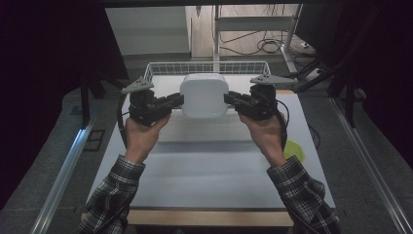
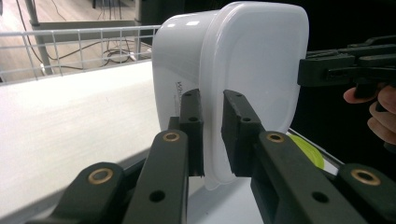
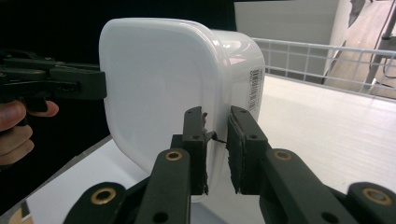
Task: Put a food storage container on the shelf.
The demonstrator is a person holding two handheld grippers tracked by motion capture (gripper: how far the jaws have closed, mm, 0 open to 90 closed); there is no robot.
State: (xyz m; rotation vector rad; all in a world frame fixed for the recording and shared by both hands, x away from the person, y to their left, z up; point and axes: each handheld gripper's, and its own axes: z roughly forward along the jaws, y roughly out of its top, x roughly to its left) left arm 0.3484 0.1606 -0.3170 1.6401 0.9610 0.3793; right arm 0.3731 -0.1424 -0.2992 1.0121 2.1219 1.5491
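Observation:
A white plastic container (image 1: 204, 94) with rounded corners hangs above the white table, held from both sides. My left gripper (image 1: 179, 101) is shut on its left rim. In the left gripper view the two black pads (image 2: 192, 122) pinch the thin translucent rim of the container (image 2: 243, 70). My right gripper (image 1: 229, 100) is shut on the opposite rim. In the right gripper view its pads (image 3: 243, 140) clamp the edge of the container (image 3: 159, 84), which carries a small barcode label on its side. Each gripper view shows the other gripper's jaw on the far edge.
A white wire basket (image 1: 160, 68) stands at the far end of the table (image 1: 204, 170), just behind the container. A yellow-green disc (image 1: 294, 148) lies at the table's right edge, by my right wrist. Dark curtains hang at both sides.

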